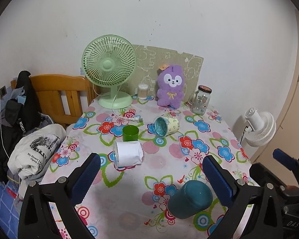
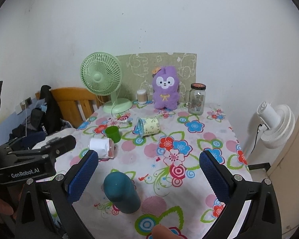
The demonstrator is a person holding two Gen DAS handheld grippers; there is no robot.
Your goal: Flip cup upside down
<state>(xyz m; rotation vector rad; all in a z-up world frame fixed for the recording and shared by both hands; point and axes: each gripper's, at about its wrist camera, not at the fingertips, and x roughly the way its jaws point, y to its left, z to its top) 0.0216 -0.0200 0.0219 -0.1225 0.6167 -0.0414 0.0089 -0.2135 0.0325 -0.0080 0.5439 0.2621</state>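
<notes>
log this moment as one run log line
left gripper: open, empty | right gripper: open, empty | teal cup: on its side, nearest | green cup: upright

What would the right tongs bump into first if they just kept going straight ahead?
Probably the teal cup lying on its side: it sits just ahead of the open right tongs, nearer their left finger. Depth is hard to judge, so they might pass beside it.

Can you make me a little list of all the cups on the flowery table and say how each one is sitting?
teal cup: upside down, nearest
green cup: upright, open end up
white cup: lying on its side
yellow cup: lying on its side, blue inside showing
left gripper: open, empty
right gripper: open, empty
</notes>
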